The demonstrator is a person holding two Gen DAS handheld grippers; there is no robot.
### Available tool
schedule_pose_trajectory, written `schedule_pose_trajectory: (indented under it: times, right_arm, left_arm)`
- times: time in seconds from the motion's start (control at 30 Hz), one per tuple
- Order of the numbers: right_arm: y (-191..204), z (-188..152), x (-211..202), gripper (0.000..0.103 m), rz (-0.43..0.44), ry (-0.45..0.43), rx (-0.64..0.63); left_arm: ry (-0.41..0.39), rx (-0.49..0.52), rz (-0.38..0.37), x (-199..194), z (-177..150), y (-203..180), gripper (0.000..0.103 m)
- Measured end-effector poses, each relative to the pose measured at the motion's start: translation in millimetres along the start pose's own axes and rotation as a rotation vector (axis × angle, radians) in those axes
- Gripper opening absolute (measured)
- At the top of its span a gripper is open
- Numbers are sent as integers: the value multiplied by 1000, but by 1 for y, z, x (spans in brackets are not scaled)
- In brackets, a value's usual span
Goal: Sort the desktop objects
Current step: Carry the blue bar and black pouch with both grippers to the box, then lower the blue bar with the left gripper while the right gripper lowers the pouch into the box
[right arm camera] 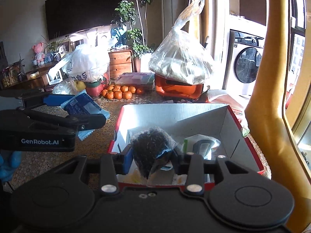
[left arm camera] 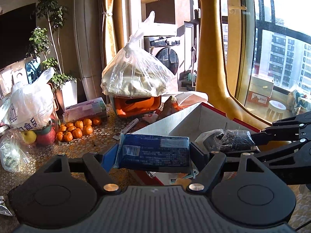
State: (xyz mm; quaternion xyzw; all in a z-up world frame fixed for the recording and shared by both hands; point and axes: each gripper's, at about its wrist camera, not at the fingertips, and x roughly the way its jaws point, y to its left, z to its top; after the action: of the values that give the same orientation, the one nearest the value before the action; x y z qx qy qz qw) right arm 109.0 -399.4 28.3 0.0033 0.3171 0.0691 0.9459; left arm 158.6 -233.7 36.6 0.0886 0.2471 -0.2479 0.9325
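The blue packet, printed with fine white text too small to read, sits clamped between the pads of the left gripper, at nine o'clock of the cardboard box. The right gripper is closed on a clear bag of dark dried bits, held over the box's near end. The box is white inside with red outer walls, holding a dark labelled jar at three o'clock and paper packets at the bottom. "GenRobot.AI" reads on the left gripper's body. Beyond, at twelve o'clock, tangerines lie beside a white bag with Chinese characters.
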Motion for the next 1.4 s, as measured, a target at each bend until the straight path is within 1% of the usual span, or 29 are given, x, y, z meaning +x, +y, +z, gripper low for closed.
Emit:
schedule_pose_trajectory:
  times: [0.17, 0.3, 0.53, 0.73, 0.93, 1.17, 1.4]
  right_arm:
    - [-11, -1, 11, 40, -8, 13, 5]
    - [-17, -4, 20, 40, -10, 30, 18]
    - [-23, -7, 36, 40, -13, 73, 17]
    - [-25, -8, 52, 41, -15, 125, 0]
    - [-29, -9, 62, 40, -13, 153, 8]
    - [-29, -11, 75, 39, -4, 184, -7]
    - [-30, -13, 90, 39, -6, 234, -39]
  left_arm:
    - [14, -15, -33, 20, 8, -3, 78]
    - [42, -23, -46, 39, 13, -5, 78]
    - [90, 28, -57, 69, 16, -14, 78]
    - [136, 33, -73, 94, 21, -16, 78]
    - [181, 39, -86, 119, 23, -19, 78]
    - [232, 92, -77, 143, 16, -27, 78]
    - [296, 100, -87, 167, 14, -28, 78]
